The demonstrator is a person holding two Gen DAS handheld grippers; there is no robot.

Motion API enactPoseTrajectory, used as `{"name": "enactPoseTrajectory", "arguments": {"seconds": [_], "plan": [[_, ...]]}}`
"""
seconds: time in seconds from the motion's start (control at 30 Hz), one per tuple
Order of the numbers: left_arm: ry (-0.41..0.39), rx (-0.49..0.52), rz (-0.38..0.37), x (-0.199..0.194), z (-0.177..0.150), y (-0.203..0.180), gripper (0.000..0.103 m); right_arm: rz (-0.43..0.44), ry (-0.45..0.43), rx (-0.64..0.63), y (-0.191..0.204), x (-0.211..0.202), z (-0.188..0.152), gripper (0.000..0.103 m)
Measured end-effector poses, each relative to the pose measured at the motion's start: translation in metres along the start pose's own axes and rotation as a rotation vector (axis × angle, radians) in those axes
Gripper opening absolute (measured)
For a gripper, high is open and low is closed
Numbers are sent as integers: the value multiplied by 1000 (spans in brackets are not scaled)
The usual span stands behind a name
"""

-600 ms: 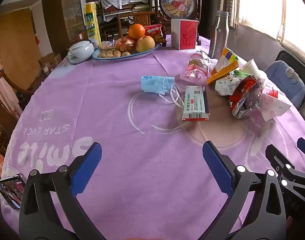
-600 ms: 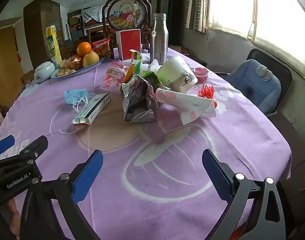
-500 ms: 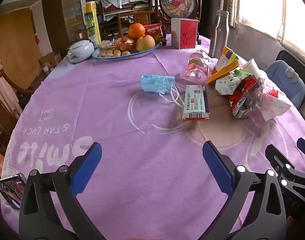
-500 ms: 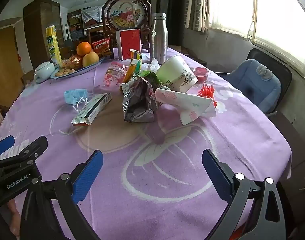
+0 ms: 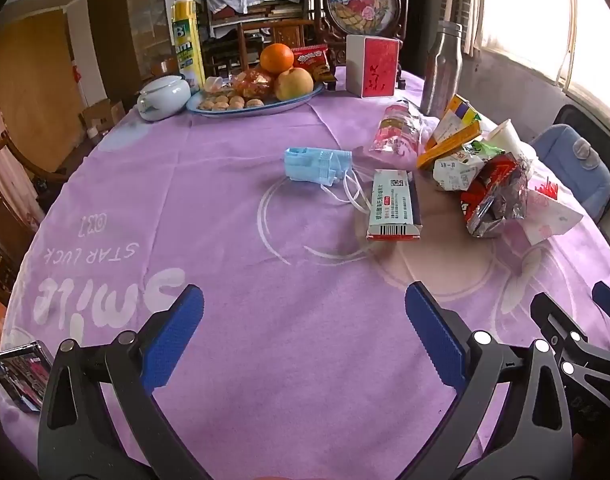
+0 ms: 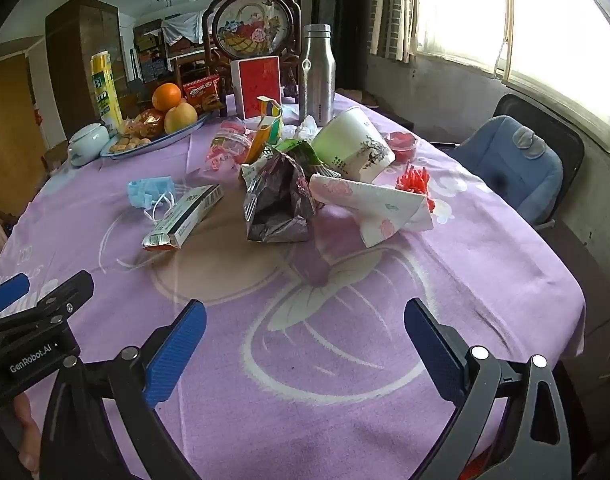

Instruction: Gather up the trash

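Nothing had shifted since before: both the left hand-held gripper [image 5: 304, 320] and right hand-held gripper [image 6: 305, 332] stayed spread apart, empty. The blue plate [image 5: 289, 103] at the surface's [image 5: 225, 200] far edge held fruit [image 5: 277, 58].

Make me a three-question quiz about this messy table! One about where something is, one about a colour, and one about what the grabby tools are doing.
1. Where does the face mask lie?
A. On the fruit plate
B. On the tablecloth beside the long white box
C. Under the steel bottle

2. What colour is the tablecloth?
A. Green
B. Purple
C. Yellow

3. How are the left tool and right tool?
A. Both wide open and empty
B. Both shut on wrappers
C. One holds the paper cup

Answers:
1. B, its ear loops trail right next to the long white box.
2. B, purple cloth covers the whole table.
3. A, only bare cloth shows between each tool's blue pads.
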State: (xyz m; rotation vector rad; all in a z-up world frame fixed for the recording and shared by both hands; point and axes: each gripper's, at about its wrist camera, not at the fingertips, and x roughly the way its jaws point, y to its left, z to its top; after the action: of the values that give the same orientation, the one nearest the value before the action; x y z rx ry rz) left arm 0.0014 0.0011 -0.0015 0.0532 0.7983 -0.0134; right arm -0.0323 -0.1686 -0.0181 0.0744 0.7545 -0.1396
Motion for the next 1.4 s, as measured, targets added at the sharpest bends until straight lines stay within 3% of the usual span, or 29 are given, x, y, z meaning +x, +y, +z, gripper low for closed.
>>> {"name": "enactPoseTrajectory", "arguments": {"seconds": [0.53,0.87,1.4], "plan": [[-10,2,-1,-5,-1,-2,96,1,-4,9,-5,1,-3,98],[-63,0,-10,-30,1,-3,96,3,-58,-9,-4,-23,0,98],[-76,3,-21,-40,-2,-8,96,17,-76,-1,-7,-34,-4,98]]}}
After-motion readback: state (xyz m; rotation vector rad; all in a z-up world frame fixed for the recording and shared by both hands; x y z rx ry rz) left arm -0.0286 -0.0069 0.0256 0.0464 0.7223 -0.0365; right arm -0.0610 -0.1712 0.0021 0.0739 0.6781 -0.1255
